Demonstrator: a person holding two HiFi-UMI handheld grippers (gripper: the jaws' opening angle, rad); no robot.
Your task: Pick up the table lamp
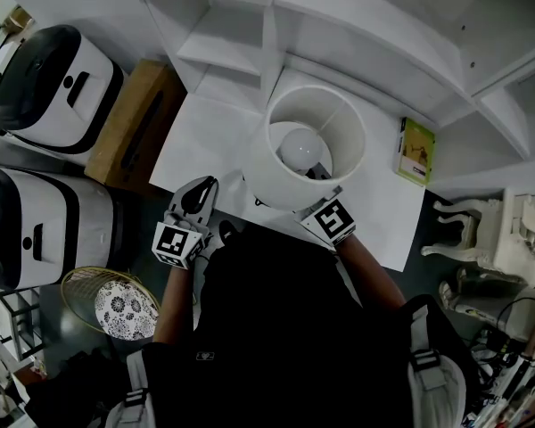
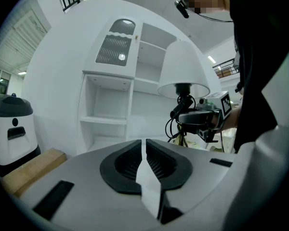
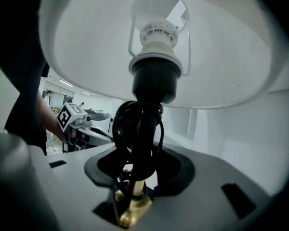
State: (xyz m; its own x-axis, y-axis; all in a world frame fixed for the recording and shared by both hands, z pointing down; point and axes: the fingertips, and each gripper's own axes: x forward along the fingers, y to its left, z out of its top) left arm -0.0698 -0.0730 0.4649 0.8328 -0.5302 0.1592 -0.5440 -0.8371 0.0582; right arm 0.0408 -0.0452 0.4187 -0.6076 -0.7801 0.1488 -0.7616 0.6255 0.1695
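The table lamp (image 1: pixel 313 144) has a wide white shade, a bulb inside it, a black socket (image 3: pixel 154 78) and a thin brass stem (image 3: pixel 134 190) wrapped in black cord. It stands over the near edge of the white table (image 1: pixel 203 141). My right gripper (image 1: pixel 321 205) reaches under the shade, and in its own view the right gripper (image 3: pixel 137 177) is shut on the corded stem. My left gripper (image 1: pixel 194 201) hovers at the table's near edge, left of the lamp, holding nothing. Its jaws meet with only a thin slit, so the left gripper (image 2: pixel 145 150) is shut. From there the lamp shade (image 2: pixel 183 66) shows at the right.
A green booklet (image 1: pixel 416 151) lies on the table right of the lamp. White shelving (image 1: pixel 241 43) rises behind the table. Two black-and-white appliances (image 1: pixel 58 78) and a cardboard box (image 1: pixel 134 123) stand at the left, a wire basket (image 1: pixel 116 306) near my left side, an ornate white piece (image 1: pixel 481 230) at the right.
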